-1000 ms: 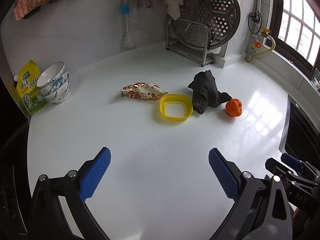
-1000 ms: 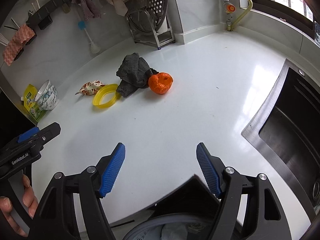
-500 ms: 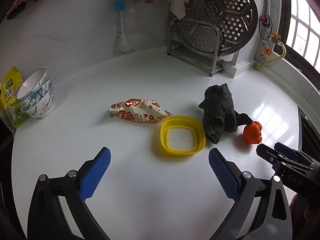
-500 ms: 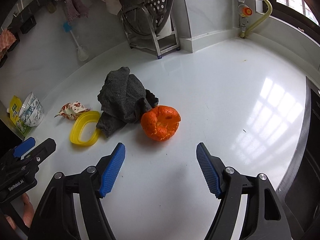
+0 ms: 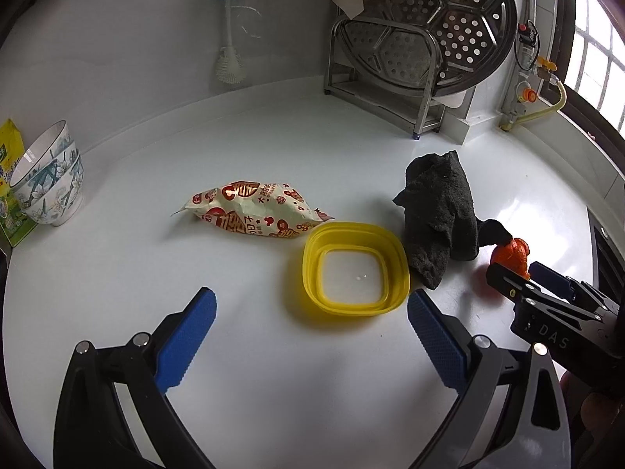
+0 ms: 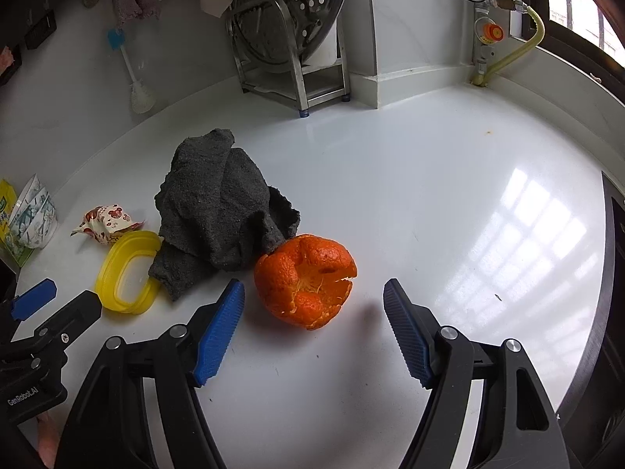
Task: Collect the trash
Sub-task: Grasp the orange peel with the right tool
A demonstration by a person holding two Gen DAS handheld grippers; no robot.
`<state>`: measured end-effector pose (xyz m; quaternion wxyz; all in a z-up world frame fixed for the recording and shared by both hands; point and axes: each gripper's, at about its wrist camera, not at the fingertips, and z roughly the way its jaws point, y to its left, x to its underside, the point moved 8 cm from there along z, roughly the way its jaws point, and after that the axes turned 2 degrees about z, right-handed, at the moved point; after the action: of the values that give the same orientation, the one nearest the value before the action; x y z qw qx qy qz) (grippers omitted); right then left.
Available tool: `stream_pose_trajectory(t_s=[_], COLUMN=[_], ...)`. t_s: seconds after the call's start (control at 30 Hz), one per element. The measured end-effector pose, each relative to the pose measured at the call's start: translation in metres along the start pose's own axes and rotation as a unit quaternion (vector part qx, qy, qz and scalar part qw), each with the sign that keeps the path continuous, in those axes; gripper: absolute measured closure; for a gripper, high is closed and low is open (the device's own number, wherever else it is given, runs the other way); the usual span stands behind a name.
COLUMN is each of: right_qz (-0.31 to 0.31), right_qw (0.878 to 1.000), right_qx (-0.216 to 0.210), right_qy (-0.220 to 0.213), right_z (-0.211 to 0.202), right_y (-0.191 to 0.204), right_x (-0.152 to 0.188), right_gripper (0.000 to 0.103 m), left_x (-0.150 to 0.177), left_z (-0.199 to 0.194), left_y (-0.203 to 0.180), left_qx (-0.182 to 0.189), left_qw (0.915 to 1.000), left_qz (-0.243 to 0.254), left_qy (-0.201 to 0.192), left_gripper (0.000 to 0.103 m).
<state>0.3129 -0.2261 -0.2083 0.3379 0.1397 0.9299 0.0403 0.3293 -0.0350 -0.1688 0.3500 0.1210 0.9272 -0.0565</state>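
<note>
An orange peel lies on the white counter, just ahead of my right gripper, which is open and empty with the peel near its fingertips. It also shows in the left wrist view, partly behind the right gripper. A red-and-white snack wrapper lies mid-counter, seen too in the right wrist view. A yellow lid sits just ahead of my left gripper, which is open and empty. A dark grey rag lies crumpled between lid and peel.
Stacked bowls and a yellow-green packet stand at the far left. A steel rack with a perforated tray stands at the back. A brush hangs on the wall. A sink edge is at the right.
Both grippers have moved forward over the counter. The right one has closed in on the orange peel, the left one on the yellow lid. Both stay open.
</note>
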Motion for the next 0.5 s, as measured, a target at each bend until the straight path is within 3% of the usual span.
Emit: stream_pose_trajectory(t_s=[0.23,0.37,0.5], right_qz=[-0.017,-0.031,-0.025], right_qw=[1.000,0.999,1.000], right_qx=[0.002,0.002,-0.008], right_qy=[-0.010,0.008,0.003], right_z=[-0.001,0.005,0.001], right_y=[0.005,0.007,0.006], right_x=[-0.006,-0.002,-0.004], right_gripper=[0.033,0.055,0.066], left_x=[0.001,0.000,0.000], left_z=[0.004,0.008,0.013], left_y=[-0.001,-0.003,-0.005], left_qx=[0.003,-0.003,-0.005], left_qw=[0.9999,0.9999,0.9998], left_qz=[-0.012,-0.009,-0.007], left_qy=[0.003,0.008,0.015], left_gripper=[0.006,0.006,0.006])
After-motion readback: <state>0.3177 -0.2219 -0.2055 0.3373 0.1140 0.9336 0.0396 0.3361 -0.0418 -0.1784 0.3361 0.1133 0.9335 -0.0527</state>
